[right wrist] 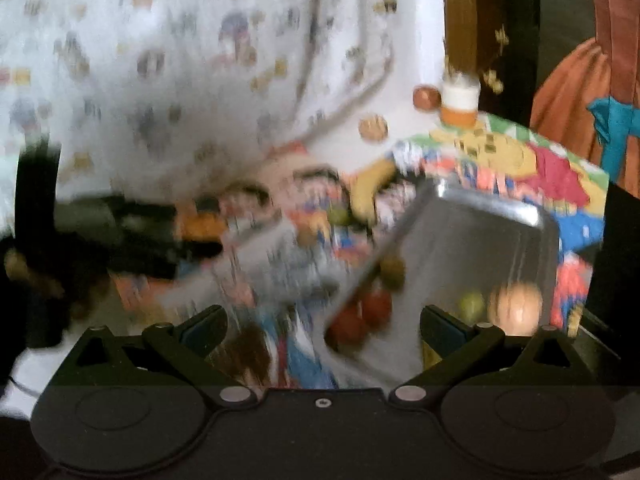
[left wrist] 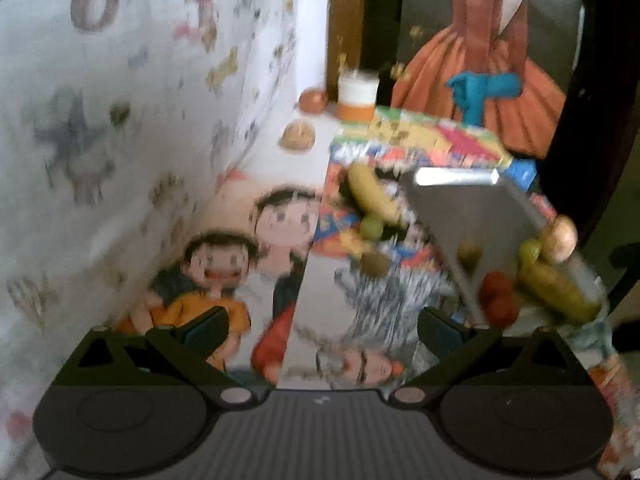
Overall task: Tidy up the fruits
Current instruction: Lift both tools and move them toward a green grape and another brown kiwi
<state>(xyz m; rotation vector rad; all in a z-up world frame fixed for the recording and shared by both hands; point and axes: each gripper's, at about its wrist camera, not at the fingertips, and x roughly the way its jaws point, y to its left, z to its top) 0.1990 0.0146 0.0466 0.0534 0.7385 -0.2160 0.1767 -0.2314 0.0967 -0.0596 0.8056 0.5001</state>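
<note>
Two blurred fisheye views look along two hand-held claws over a bed spread with cartoon-print cloth.

In the left wrist view, the left claw [left wrist: 320,324] sits at the bottom centre, its jaws spread wide with nothing between them. Above it, right of centre, loose fruit lies on the colourful cloth [left wrist: 404,136]: a yellow banana [left wrist: 372,194], its long axis slanting from upper left down to lower right, with a green fruit [left wrist: 371,227] just beside its lower end and a brownish kiwi [left wrist: 375,263] below that. Further right, a metal tray [left wrist: 492,216] holds red fruits [left wrist: 498,296], a small green fruit [left wrist: 530,250], a pale round fruit [left wrist: 560,238] and a long yellow-green fruit [left wrist: 560,292] near its lower right edge.

In the right wrist view, the right claw [right wrist: 322,326] is also wide and empty (a dark blurred shape at mid-left may be the other gripper, but I cannot tell). The tray [right wrist: 480,240] lies directly ahead and slightly right; the red fruits [right wrist: 360,316] sit just above the gap between the jaws.

Judging from this, the loose banana, ahead and slightly right of the left claw, suits the left hand; the right hand is nearer the tray.

Only the left view shows the long yellow-green fruit clearly; the right view shows the tray's far rim better
</note>
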